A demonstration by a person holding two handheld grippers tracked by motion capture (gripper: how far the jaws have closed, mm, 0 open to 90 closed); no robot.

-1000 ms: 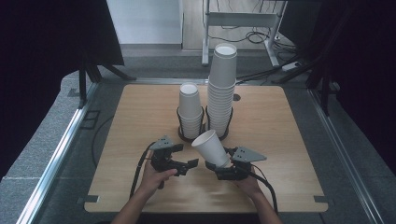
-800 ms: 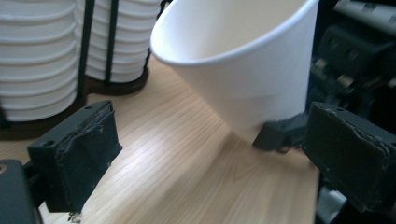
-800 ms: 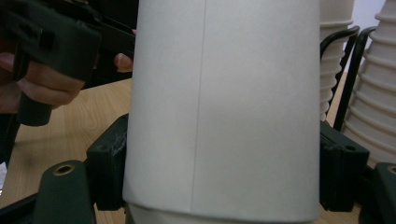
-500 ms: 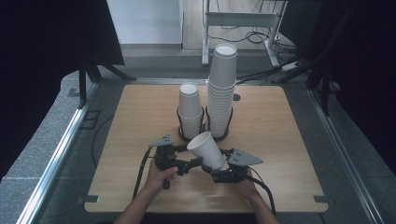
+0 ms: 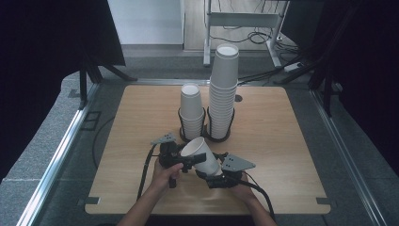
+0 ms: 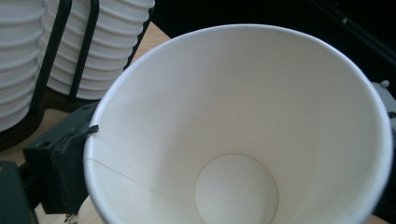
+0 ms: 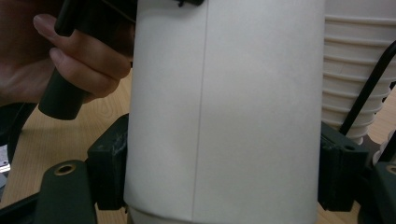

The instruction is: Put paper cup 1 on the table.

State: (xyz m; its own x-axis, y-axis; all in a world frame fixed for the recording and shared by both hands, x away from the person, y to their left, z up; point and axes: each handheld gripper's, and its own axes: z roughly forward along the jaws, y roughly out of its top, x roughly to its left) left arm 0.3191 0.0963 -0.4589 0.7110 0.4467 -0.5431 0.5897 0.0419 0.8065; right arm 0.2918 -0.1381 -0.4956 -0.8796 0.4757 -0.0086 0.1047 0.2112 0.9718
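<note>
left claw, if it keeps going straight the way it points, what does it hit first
The left claw points right, at the tilted paper cup held by the right claw. One pad is already at the cup's rim, so it would likely press into the cup first.

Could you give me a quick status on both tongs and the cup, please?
Right tongs clamped across the white paper cup. Left tongs pinching its rim, cup tilted above the table. Two holstered cup stacks close behind.
</note>
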